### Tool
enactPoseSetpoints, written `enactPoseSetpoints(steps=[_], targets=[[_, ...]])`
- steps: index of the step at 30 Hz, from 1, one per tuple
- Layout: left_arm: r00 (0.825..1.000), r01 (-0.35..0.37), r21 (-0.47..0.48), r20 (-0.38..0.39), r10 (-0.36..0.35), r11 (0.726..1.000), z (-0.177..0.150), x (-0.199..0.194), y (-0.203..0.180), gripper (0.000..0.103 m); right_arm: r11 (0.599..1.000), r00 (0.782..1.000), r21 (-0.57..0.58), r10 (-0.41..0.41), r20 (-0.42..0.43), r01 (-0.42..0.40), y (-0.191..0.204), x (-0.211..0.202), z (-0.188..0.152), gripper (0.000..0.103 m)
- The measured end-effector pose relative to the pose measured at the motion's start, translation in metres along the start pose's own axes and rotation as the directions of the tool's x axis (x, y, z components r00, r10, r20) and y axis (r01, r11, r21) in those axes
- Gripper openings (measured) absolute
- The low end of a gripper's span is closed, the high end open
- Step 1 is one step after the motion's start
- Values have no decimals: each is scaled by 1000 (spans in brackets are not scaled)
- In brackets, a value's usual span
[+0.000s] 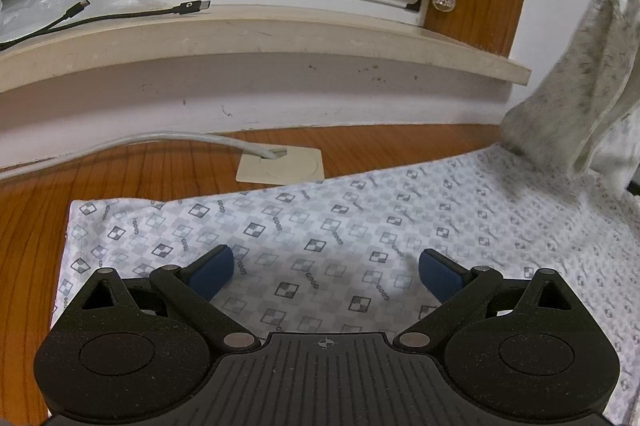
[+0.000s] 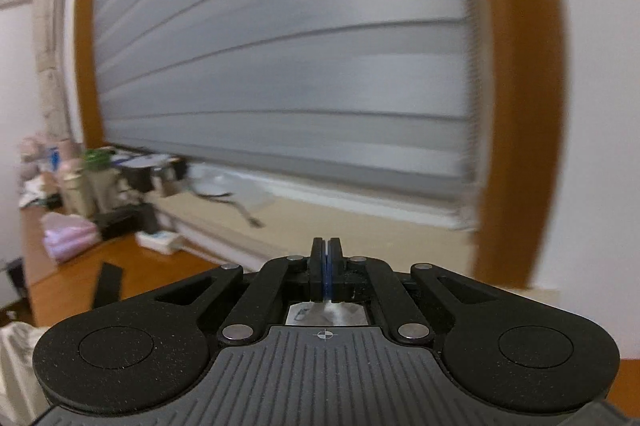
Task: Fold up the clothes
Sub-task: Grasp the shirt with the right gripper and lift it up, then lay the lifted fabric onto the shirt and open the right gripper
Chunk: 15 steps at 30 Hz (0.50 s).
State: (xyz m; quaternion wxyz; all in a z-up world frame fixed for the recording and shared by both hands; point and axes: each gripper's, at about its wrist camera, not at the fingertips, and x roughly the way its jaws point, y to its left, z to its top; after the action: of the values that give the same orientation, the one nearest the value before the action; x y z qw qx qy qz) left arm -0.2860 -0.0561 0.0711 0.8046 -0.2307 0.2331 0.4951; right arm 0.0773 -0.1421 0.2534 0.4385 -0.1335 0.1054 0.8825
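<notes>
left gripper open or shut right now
Open: the left gripper has its blue pads spread wide apart above the patterned garment, gripping nothing.

One patterned garment [image 1: 340, 226], two black cables [image 1: 120, 15], one white cable [image 1: 180, 137].

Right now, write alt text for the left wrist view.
The open left gripper hovers over a white patterned garment spread on a wooden table; at the right edge, part of it is pulled up. Behind lie a cable grommet and a windowsill.
</notes>
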Motion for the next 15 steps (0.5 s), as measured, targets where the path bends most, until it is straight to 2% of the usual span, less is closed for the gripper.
enactPoseSetpoints(steps=[2,3,5,6,10,15], targets=[[1000,1,-1,1,-1,1000,0,0,0,100,1000,1000,-1,18,-20,-18,9,12,-3,4],[1000,1,-2,1,-1,1000,0,0,0,100,1000,1000,-18,0,-22,-1,11,15,-8,8],[1000,2,-4,2,-2,1000,0,0,1,100,999,999,-42,-36,-27,34,7,18,-16,28],[1000,2,-4,1,-2,1000,0,-1,1,100,997,998,-49,-59,-23,57,5,19,-20,31],[1000,1,-3,1,-1,1000,0,-1,0,100,986,987,-50,-159,-31,157,-20,16,-40,33],[1000,-2,-3,0,2,1000,0,0,0,100,962,959,-44,-271,-78,268,-58,5,-82,34]])
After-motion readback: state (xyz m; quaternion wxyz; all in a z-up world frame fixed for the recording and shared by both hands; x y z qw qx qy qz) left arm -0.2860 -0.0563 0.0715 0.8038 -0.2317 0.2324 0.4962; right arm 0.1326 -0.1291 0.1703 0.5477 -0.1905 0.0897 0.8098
